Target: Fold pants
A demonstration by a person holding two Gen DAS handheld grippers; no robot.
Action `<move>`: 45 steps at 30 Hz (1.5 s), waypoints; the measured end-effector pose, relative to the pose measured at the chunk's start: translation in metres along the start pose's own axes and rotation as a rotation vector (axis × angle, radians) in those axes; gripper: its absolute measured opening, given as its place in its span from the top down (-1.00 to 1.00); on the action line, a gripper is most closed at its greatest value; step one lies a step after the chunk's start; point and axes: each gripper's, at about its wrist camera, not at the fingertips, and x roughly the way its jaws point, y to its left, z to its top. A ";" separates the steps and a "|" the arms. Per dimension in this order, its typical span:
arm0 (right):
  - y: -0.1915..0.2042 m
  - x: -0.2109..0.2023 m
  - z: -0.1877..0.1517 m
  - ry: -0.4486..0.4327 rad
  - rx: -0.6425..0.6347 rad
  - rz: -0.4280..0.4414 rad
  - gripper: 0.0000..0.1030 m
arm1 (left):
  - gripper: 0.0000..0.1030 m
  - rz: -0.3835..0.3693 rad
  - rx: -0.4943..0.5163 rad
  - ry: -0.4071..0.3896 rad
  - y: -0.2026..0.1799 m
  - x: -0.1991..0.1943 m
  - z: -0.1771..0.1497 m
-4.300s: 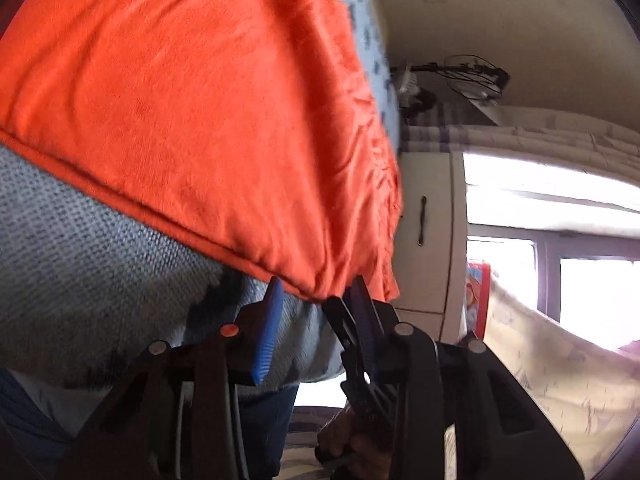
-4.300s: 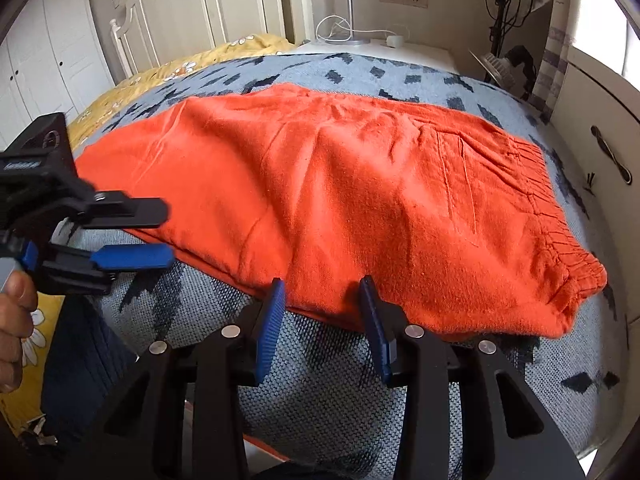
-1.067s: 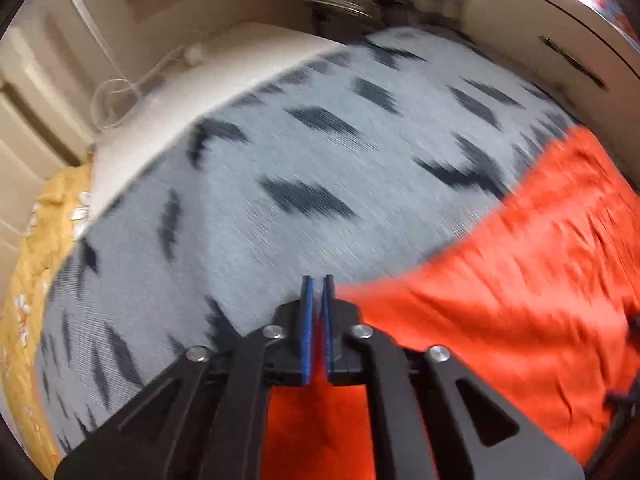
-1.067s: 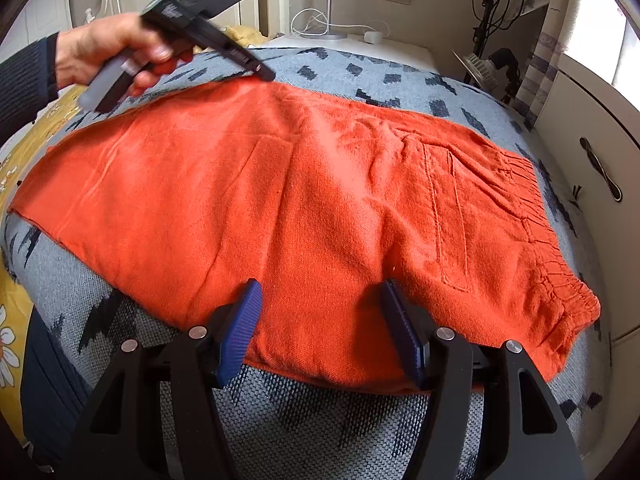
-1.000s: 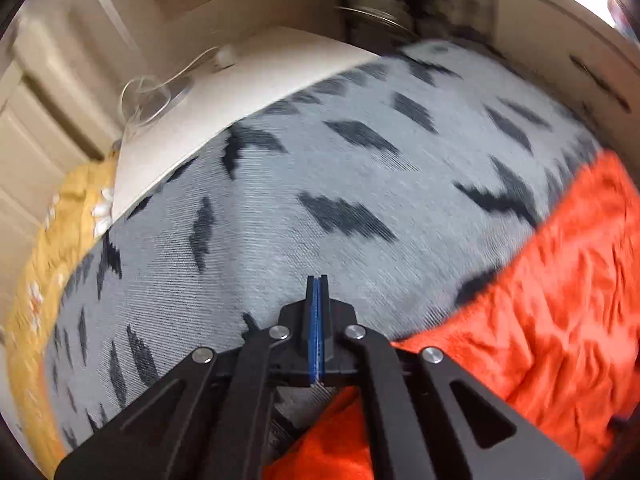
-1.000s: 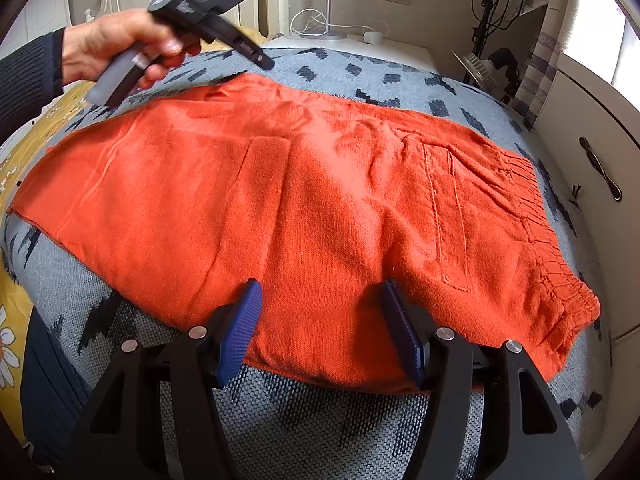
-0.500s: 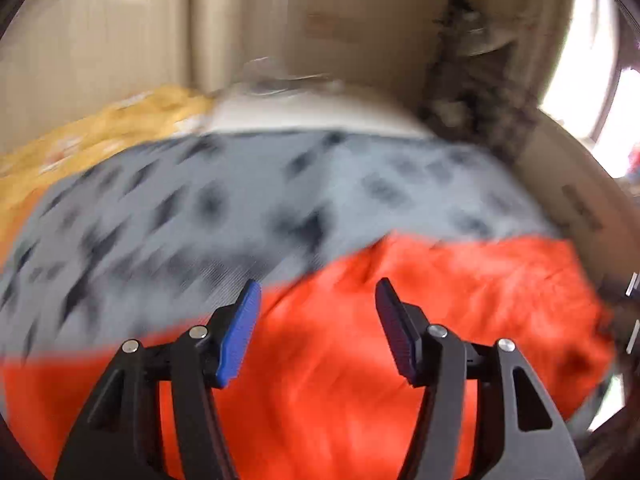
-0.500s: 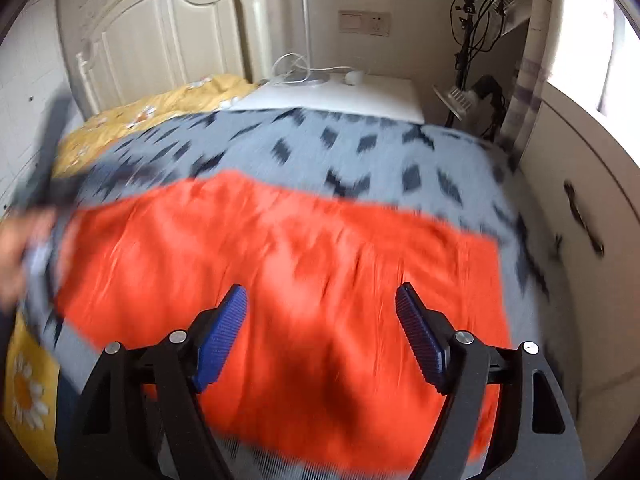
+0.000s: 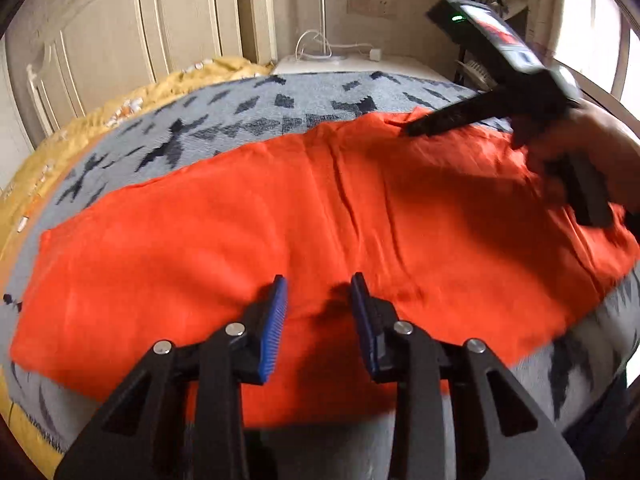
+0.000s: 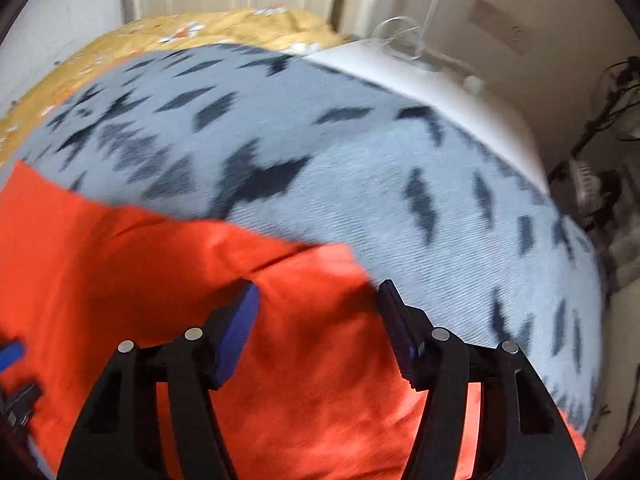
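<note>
Orange pants (image 9: 280,216) lie spread flat on a grey blanket with black marks (image 9: 248,116). My left gripper (image 9: 318,284) hovers over the near middle of the pants. Its blue pads (image 9: 274,320) stand apart and are closing, with no cloth pinched between them. A hand (image 9: 600,148) holds my right gripper (image 9: 416,130) at the far right edge of the pants. In the right wrist view that gripper (image 10: 320,292) hangs over the far corner of the pants (image 10: 304,276), jaws wide and closing, the cloth lying below them unpinched.
A yellow flowered sheet (image 9: 120,108) covers the bed toward the cream headboard (image 9: 132,32). A white nightstand (image 10: 460,92) with a cable stands past the blanket's far edge. Dark stands and cords (image 10: 604,120) crowd the right wall.
My left gripper opened, swung from the pants' far edge to their near middle, and has since narrowed. My right gripper moved from the near edge to the far corner of the pants.
</note>
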 end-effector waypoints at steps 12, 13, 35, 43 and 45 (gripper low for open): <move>-0.016 -0.066 -0.042 -0.166 0.160 -0.065 -0.57 | -0.29 0.137 -0.169 -0.165 0.089 -0.033 -0.002; -0.014 -0.076 -0.057 -0.173 0.181 -0.039 -0.64 | -0.31 0.132 -0.144 -0.165 0.089 -0.032 0.002; -0.012 -0.080 -0.160 -0.014 0.322 -0.032 -0.78 | -0.44 0.130 -0.352 0.036 0.233 -0.006 -0.009; -0.011 -0.080 -0.160 -0.014 0.326 -0.033 -0.78 | -0.49 0.336 -0.478 0.077 0.287 -0.021 -0.042; -0.011 -0.080 -0.161 -0.015 0.328 -0.036 -0.78 | -0.43 0.409 -0.498 0.055 0.284 -0.031 -0.035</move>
